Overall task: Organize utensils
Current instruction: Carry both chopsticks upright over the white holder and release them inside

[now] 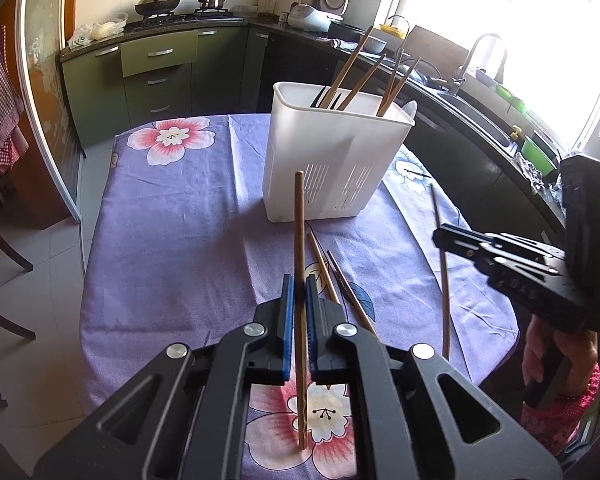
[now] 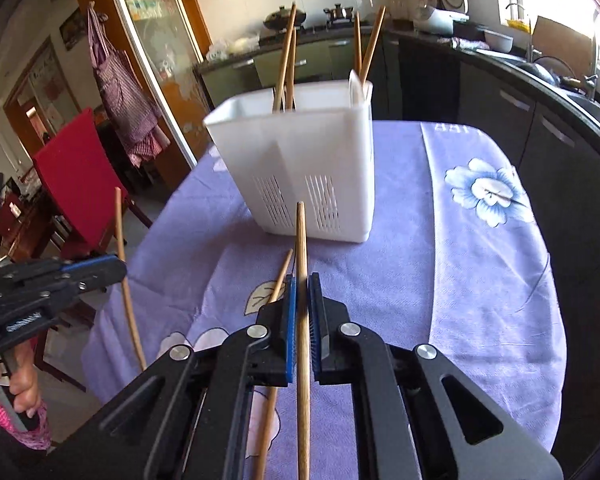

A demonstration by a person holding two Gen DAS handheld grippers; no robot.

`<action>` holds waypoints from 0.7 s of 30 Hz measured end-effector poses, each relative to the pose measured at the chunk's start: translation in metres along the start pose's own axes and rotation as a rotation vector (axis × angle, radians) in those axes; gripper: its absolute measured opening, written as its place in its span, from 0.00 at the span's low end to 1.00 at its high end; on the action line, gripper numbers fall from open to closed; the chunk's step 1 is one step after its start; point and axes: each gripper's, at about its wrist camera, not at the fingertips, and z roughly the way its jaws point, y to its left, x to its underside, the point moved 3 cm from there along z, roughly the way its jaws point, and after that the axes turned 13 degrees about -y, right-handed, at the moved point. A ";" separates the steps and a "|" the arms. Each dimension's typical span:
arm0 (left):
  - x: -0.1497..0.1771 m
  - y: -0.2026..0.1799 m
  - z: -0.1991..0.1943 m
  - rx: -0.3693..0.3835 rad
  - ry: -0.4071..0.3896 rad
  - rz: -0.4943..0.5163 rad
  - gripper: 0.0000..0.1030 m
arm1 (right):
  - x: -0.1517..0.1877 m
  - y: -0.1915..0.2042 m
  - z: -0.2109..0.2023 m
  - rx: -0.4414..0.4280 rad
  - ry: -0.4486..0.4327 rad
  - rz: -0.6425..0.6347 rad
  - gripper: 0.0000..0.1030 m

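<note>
Purple flowered cloth (image 1: pixel 172 216) spread over the table, pink blossom printed near its far left corner, blue blossom (image 2: pixel 486 196) toward its right side. Behind the cloth, green cupboards (image 1: pixel 156 76) under a dark counter, with a lidded wok (image 1: pixel 157 2) and a small pot (image 1: pixel 211 1) on the stove. Right of the stove, white rice cooker (image 1: pixel 314 16) with its lid raised. Further right along the counter, tap (image 1: pixel 474 54) over a sink, below a bright window. Left of the cloth, red chair (image 2: pixel 80 176) and a checked apron (image 2: pixel 120 92) hanging by a glass door.
</note>
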 end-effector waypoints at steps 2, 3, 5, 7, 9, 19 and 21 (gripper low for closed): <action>0.000 -0.002 -0.006 -0.002 -0.011 0.006 0.06 | -0.006 0.001 -0.023 -0.007 -0.056 0.006 0.07; -0.001 -0.003 -0.009 -0.003 -0.016 0.009 0.05 | -0.009 0.002 -0.033 -0.009 -0.079 0.007 0.07; -0.001 -0.005 -0.014 -0.007 -0.026 0.015 0.05 | -0.012 0.003 -0.051 -0.009 -0.120 0.007 0.07; -0.001 -0.006 -0.020 -0.011 -0.037 0.021 0.05 | -0.013 0.004 -0.065 -0.009 -0.148 0.006 0.07; -0.002 -0.007 -0.024 -0.016 -0.048 0.026 0.05 | -0.012 0.004 -0.075 -0.007 -0.163 0.004 0.07; -0.001 -0.011 -0.040 -0.030 -0.077 0.039 0.05 | -0.004 0.005 -0.103 -0.015 -0.196 0.005 0.07; -0.002 -0.012 -0.043 -0.032 -0.084 0.043 0.05 | -0.003 0.006 -0.108 -0.016 -0.207 0.003 0.07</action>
